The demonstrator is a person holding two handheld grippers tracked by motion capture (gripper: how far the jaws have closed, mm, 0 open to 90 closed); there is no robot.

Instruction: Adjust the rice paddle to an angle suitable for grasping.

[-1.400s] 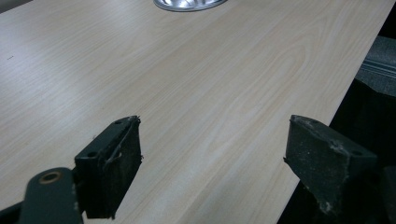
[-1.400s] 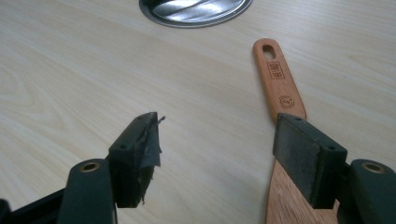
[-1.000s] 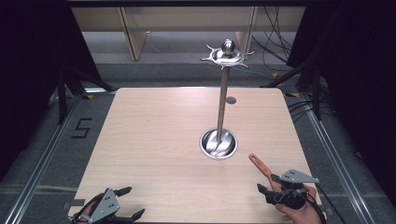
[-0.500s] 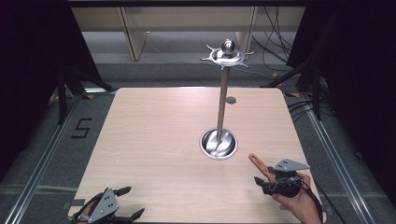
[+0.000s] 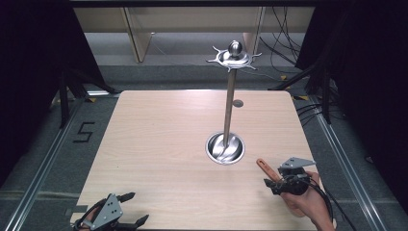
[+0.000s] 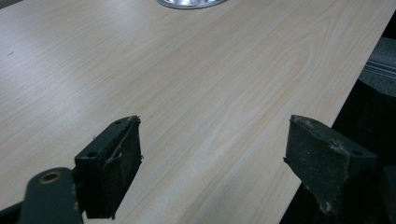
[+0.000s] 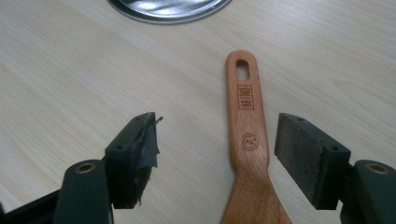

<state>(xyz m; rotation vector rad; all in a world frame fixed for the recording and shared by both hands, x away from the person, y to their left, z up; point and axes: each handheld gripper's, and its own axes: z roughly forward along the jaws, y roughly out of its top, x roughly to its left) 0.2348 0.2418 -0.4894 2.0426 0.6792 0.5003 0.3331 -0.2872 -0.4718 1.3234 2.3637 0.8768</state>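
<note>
Since a second ago the right tongs [image 5: 279, 179] have slid forward along the counter [image 5: 159, 144] toward the steel stand [image 5: 225, 147], closing in over the wooden spatula [image 5: 265, 167], while the left tongs [image 5: 126, 210] have stayed put at the counter's near edge, well apart from the stand and to its left.

Largest of all, the counter is a pale wood-grain top. On it, right of centre, the stand rises from a round steel base, its upright pole carrying a spoked ring with a ball on top.

Near the stand's base, on its near right side, the spatula lies flat on the counter. Its long axis runs at a slant: the handle end points up and away toward the stand's base, and the broader part lies back under the right tongs. In the right gripper view the spatula [image 7: 246, 126] runs straight up between the jaws, its slotted hanging hole at the far tip just short of the base rim [image 7: 168, 9], with stamped marks along the handle.

The right tongs [image 7: 215, 149] stand wide, one jaw on either side of the handle; the right-hand jaw is just beside it, the left-hand one apart, neither pressing it. The left tongs [image 6: 212, 158] gape wide over bare wood, holding nothing.
</note>
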